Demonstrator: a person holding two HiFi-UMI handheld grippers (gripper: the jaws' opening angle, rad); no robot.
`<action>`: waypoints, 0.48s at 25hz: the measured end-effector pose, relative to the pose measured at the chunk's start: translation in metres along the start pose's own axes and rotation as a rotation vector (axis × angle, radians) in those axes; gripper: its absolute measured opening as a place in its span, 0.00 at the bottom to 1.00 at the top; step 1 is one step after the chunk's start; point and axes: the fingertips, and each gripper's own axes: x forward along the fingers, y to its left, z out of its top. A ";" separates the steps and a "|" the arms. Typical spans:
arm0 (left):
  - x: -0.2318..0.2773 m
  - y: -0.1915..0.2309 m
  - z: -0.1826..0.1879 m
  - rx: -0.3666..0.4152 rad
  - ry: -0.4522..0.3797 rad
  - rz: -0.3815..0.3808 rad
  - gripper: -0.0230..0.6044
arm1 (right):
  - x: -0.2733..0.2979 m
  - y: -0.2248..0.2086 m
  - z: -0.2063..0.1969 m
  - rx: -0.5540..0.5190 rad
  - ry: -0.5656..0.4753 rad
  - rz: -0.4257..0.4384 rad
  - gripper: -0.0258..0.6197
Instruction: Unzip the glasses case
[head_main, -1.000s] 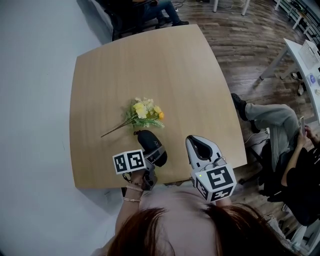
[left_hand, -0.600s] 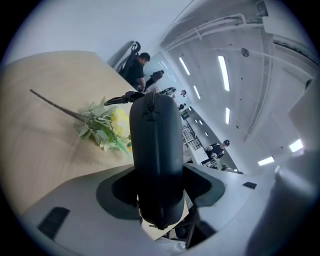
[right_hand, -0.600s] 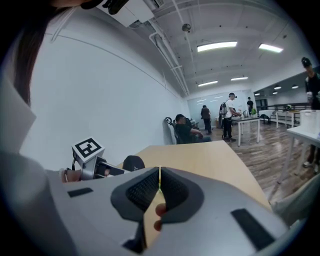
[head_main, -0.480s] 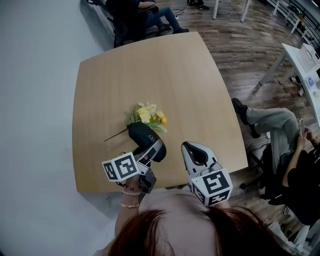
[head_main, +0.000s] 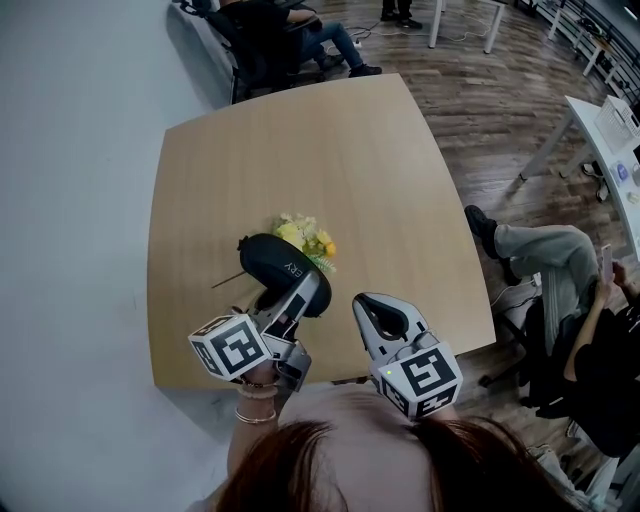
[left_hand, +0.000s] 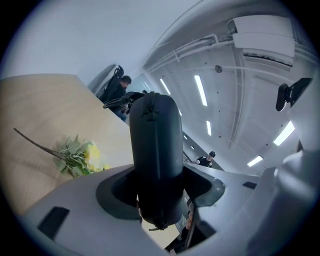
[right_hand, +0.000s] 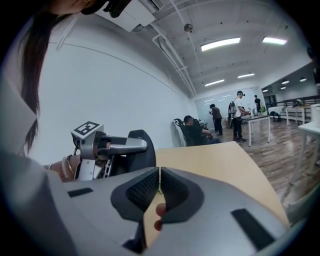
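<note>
Your left gripper (head_main: 296, 300), in the lower left of the head view, has its jaws clamped on the black glasses case (head_main: 270, 262). It holds the case clear of the table (head_main: 380, 170), just in front of the yellow flowers (head_main: 305, 235). In the left gripper view the case fills the centre, standing on end between the pads. The zip (left_hand: 151, 115) runs up its facing edge and looks fully shut. A small tab low down (left_hand: 159, 227) may be the puller, though that is hard to tell.

Your right gripper (head_main: 372, 312), lower centre, has its jaws together on nothing and sits just beside the case. So picking up and holding the case is done. The unzipping itself has not begun: you have yet to catch the puller and draw it round.
</note>
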 end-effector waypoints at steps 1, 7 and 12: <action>-0.001 -0.004 0.004 0.002 -0.017 -0.008 0.45 | 0.000 0.002 0.001 0.000 -0.002 0.010 0.07; -0.004 -0.022 0.021 0.016 -0.099 -0.057 0.45 | 0.001 0.011 0.007 0.002 0.002 0.056 0.07; -0.005 -0.038 0.030 0.028 -0.134 -0.113 0.45 | 0.002 0.022 0.007 0.015 0.028 0.126 0.08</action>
